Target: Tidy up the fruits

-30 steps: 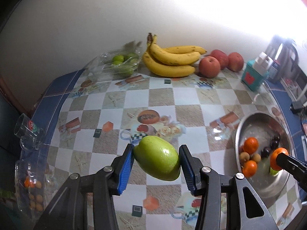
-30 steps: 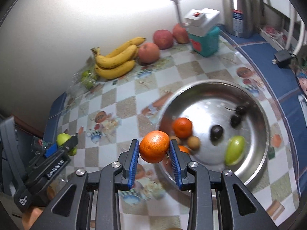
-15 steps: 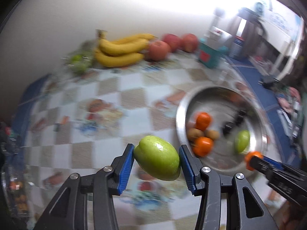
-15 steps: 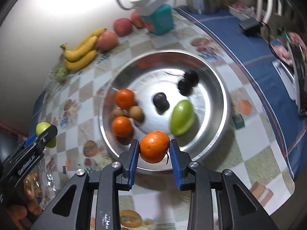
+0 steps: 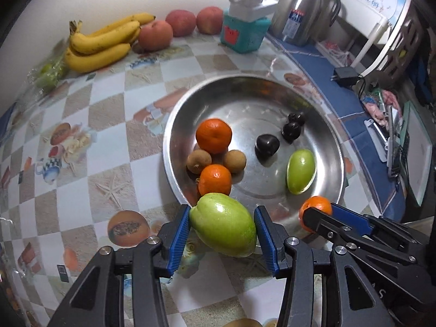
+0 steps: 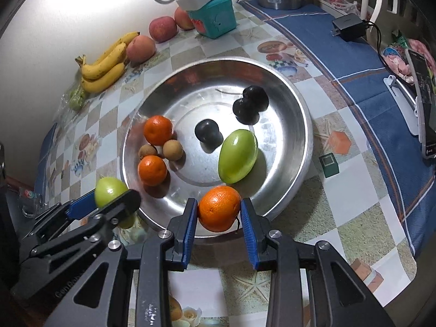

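**Two fruits held over the near rim of the bowl, ready to be set down**

Two grippers each carry one fruit toward the steel bowl (image 6: pixel 305 147). The left gripper (image 5: pixel 223 230) has its blue pads clamped on a green fruit (image 5: pixel 223 224), which hangs above the near-left edge of the bowl, partly over the tablecloth (image 5: pixel 109 114). The right gripper (image 6: pixel 219 212) has its jaws pressed on an orange (image 6: pixel 219 208), which sits over the near rim, a little inside the bowl.

To do this step well, I think each fruit should go lower and further inside before the jaws open, because a round fruit that is let go at the rim can roll out onto the table. It seems good to put like with like: the orange near the two oranges (image 6: pixel 155 150) on the left side of the bowl, the green fruit near the other green one (image 6: pixel 237 156) on the right. But then the two hands would cross, so perhaps one hand should release first while the other waits. The small brown fruits (image 6: pixel 172 150) and the dark fruits (image 6: pixel 249 106) lie loose and may be pushed if a fruit drops on them. The jaws need to open only a little and slowly.

Both grippers point steeply down at the table, side by side and close together, the left one just beside the right. Bananas (image 5: pixel 103 41) and apples (image 5: pixel 174 26) lie by the wall, well apart from the bowl.
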A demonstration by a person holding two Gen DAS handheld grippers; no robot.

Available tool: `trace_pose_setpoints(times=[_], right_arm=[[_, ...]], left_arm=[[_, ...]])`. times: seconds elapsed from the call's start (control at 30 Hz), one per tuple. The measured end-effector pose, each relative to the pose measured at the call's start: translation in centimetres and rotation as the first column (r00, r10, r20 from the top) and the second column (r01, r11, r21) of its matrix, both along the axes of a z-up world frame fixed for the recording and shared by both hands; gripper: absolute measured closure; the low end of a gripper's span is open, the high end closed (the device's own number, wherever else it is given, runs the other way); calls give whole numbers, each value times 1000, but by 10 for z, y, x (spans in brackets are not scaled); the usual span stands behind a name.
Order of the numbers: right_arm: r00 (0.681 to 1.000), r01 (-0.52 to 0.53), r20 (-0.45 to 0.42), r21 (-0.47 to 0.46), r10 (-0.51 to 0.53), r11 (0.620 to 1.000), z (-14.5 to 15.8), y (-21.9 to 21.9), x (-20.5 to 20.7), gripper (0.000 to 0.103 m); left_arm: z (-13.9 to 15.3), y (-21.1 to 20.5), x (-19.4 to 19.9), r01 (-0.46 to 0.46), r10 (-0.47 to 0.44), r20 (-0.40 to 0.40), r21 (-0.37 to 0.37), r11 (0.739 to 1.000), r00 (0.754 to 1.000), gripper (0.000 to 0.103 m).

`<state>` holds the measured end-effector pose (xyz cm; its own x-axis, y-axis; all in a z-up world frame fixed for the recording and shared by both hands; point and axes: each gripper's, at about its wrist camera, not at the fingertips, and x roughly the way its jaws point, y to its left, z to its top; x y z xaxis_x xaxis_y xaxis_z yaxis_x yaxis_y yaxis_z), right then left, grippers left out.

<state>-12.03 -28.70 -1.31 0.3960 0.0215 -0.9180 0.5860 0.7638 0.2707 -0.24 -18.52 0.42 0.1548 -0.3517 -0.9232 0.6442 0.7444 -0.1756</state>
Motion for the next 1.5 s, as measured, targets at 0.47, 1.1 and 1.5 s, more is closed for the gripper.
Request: trace_pose_setpoints(times=[0.47,1.1,1.5], right_arm=[[1000,-2,-31,4,3,1000,-16,-3,4,68],[1000,-8,-28,-41,7,999,-8,4,4,58],[995,-102,-1,-80,102,992,4,34,6,4]], left_arm=[[-9,-1,9,-32,31,-52,-21,999,998,51],[10,38,11,-148,147,48,8,989,988,26],[0,104,14,-335,291,211,214,918,933,14]])
